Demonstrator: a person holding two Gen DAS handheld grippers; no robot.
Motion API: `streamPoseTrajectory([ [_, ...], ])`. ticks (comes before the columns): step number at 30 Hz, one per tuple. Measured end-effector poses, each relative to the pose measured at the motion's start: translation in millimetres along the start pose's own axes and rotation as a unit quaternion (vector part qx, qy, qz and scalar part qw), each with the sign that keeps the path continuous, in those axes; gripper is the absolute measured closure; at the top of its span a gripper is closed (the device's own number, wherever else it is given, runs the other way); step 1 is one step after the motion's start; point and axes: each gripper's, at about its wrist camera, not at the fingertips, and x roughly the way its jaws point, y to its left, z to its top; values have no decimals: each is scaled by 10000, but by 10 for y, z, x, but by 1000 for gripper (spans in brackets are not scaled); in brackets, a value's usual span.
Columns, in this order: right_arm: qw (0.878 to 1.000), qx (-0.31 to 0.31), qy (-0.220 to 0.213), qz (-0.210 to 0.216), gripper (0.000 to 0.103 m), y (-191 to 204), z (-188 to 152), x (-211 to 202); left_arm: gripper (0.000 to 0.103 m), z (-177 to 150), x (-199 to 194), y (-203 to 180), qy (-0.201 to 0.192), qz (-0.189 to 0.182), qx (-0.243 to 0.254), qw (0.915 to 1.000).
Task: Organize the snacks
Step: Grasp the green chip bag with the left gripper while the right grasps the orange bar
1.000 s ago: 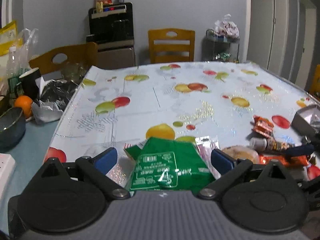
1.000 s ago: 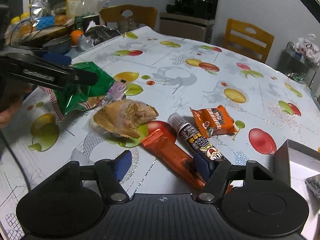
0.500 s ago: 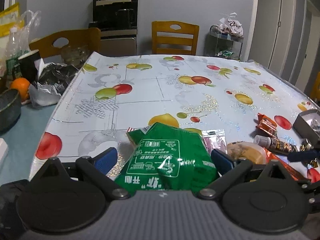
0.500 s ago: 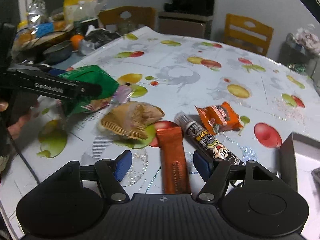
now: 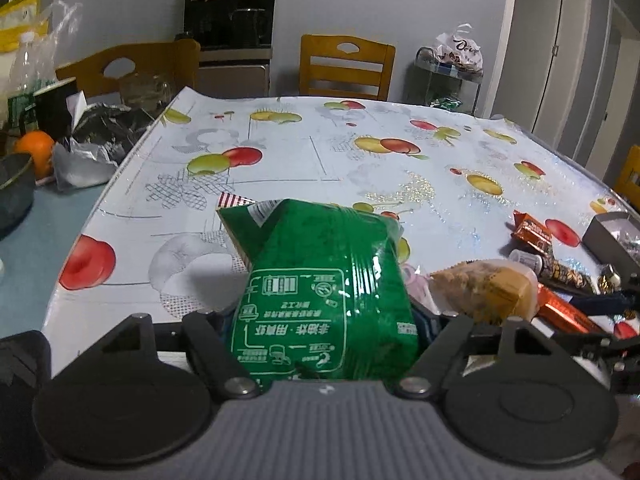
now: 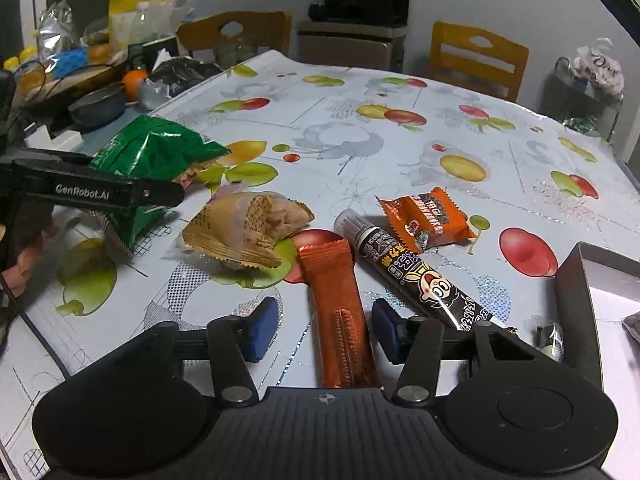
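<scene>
Fruit-print table [image 5: 280,168] across both views, snacks bunched at the near right corner. Grey box [image 6: 576,280] at the far right edge, open side up; probably the place for the snacks, though that is a guess.

Green bag [image 5: 324,300]: biggest snack, pinched at its lower end in the left gripper [image 6: 160,196] and raised, top tilted away. Just beside it, flat on the cloth, a wafer pack [image 6: 248,224]. Then a copper-orange bar [image 6: 336,300], lying lengthwise between the blue pads [image 6: 260,330] of the right gripper [image 6: 325,330]. Black tube [image 6: 412,276] touching the bar's right side near the top. Small orange packet [image 6: 424,220] just beyond the tube.

For the step in hand, apparently the bar pickup:
- Lower until both pads flank the bar's middle, not its crimped end.
- Close squarely across the short width; avoid catching the tube with the right pad.
- Squeeze lightly, since the foil looks slippery and the contents crushable.
- Lift straight before swinging toward the box.
- Carry the green bag high enough to clear the wafer pack.

Left: low over the near left of the table, pointed forward and level, clamped narrow on the bag. Right: low and close to the cloth, angled forward along the bar, spread wide, gripping nothing.
</scene>
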Motion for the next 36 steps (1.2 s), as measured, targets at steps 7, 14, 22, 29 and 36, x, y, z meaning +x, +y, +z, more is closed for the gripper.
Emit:
streamPoseTrajectory([
  [7, 9999, -73, -102, -73, 80, 49, -31, -30, 31, -1, -112, 16, -121, 21, -48, 9999],
  [14, 9997, 61, -209, -100, 80, 31, -26, -84, 31, 41, -317, -28, -358, -4, 23, 9994],
  [22, 9988, 57, -479, -34, 80, 40, -46, -321, 31, 25, -580, -120, -562, -109, 22, 9984],
  [29, 9975, 104, -695, 58, 80, 18, -117, -584, 31, -32, -707, -177, -433, -206, -176, 9987],
  [36, 9952, 124, -971, 77, 80, -51, -139, -839, 31, 108, -913, -552, -688, -97, 313, 9971],
])
